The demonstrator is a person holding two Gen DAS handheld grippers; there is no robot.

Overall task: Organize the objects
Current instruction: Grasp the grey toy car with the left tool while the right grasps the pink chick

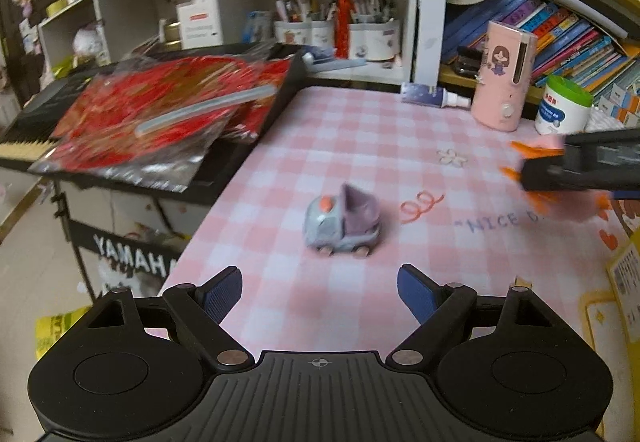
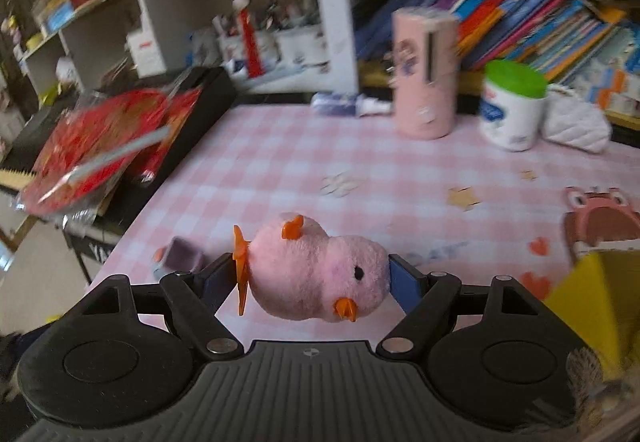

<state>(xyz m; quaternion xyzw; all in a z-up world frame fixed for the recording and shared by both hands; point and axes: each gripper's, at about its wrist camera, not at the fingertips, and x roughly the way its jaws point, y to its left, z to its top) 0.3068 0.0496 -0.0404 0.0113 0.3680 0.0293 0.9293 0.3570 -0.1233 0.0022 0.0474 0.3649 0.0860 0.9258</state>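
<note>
Jaws of the right gripper (image 2: 314, 274) are closed across a soft pink plush chick with orange beak and feet (image 2: 320, 274), held lying sideways just above the pink-and-white checked tablecloth (image 2: 280, 162). The carrying step seems in hand, and the next move probably calls for a drop spot, perhaps the yellow container (image 2: 592, 302) at right. Ahead of the wide-open, empty left gripper (image 1: 320, 294) stands a small grey-and-lilac toy truck (image 1: 343, 222), likely next.
</note>
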